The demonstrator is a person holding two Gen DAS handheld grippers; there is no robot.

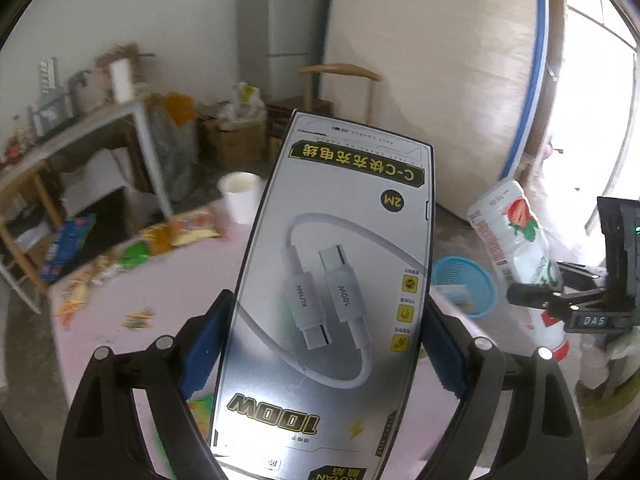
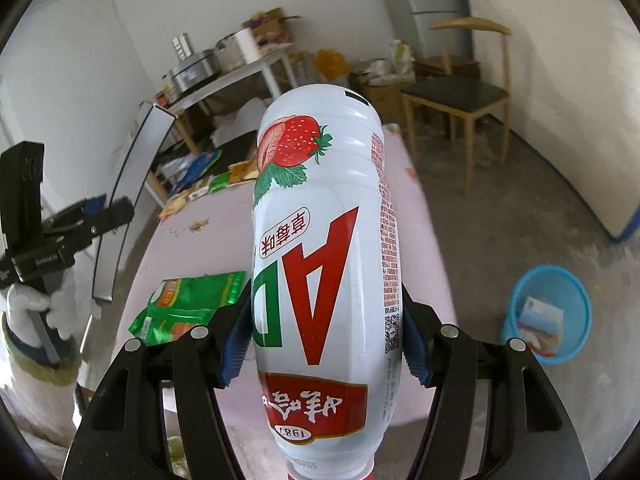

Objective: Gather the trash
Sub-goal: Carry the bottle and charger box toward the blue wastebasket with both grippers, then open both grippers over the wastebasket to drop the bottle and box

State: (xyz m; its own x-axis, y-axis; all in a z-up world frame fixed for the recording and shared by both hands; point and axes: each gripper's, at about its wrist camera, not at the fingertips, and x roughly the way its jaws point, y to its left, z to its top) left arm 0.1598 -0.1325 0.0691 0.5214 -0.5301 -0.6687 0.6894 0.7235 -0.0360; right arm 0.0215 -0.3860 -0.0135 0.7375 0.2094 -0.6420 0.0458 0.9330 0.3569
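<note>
My left gripper (image 1: 328, 308) is shut on a flat grey charging-cable box (image 1: 340, 208), its blue pads pressing both long edges, held above the pink table (image 1: 160, 292). My right gripper (image 2: 324, 304) is shut on a white strawberry-drink bottle (image 2: 320, 208), cap end toward the camera. In the left wrist view the bottle (image 1: 516, 232) and right gripper (image 1: 532, 296) hang at the right, above the blue trash basket (image 1: 464, 284). The right wrist view shows the box (image 2: 132, 184) edge-on at the left and the basket (image 2: 548, 316) on the floor, with some trash inside.
A green wrapper (image 2: 188, 304) lies on the near table. Snack wrappers (image 1: 180, 236) and a white paper cup (image 1: 240, 196) sit at the far end. A wooden chair (image 2: 460, 96), a cluttered side table (image 2: 224, 76), cardboard boxes and a fridge (image 1: 288, 32) stand beyond.
</note>
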